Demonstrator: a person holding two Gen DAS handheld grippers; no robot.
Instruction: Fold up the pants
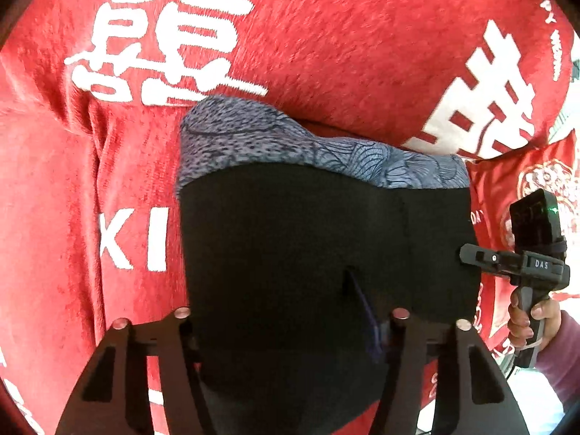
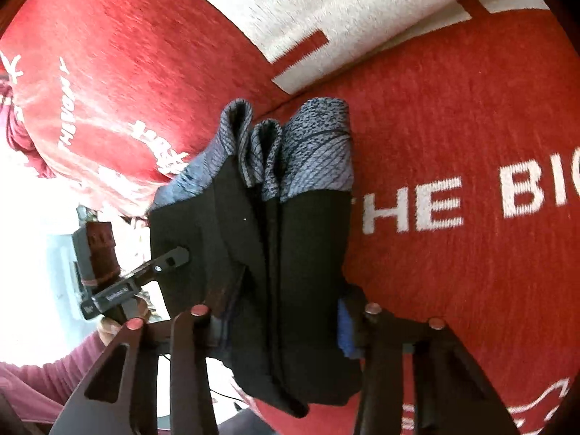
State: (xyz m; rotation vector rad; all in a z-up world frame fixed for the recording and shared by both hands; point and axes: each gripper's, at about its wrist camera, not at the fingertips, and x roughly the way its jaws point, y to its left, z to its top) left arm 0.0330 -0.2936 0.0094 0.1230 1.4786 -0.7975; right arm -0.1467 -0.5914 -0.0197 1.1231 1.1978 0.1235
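Note:
The pants (image 1: 319,239) are black with a grey-blue patterned band along the far edge, folded into a thick bundle and held up above the red sofa. My left gripper (image 1: 290,330) is shut on the bundle's near edge. The right gripper (image 1: 471,253) shows at the right, pinching the bundle's right edge. In the right wrist view the pants (image 2: 290,246) hang in several folded layers; my right gripper (image 2: 286,326) is shut on their near edge. The left gripper (image 2: 181,253) pinches the bundle's left edge.
A red plush sofa cover (image 1: 326,36) with large white characters lies behind and under the pants. A red printed cushion (image 1: 525,188) sits at the right. In the right wrist view the sofa seat (image 2: 471,145) carries white lettering. My sleeved hand (image 1: 536,322) holds the right gripper's handle.

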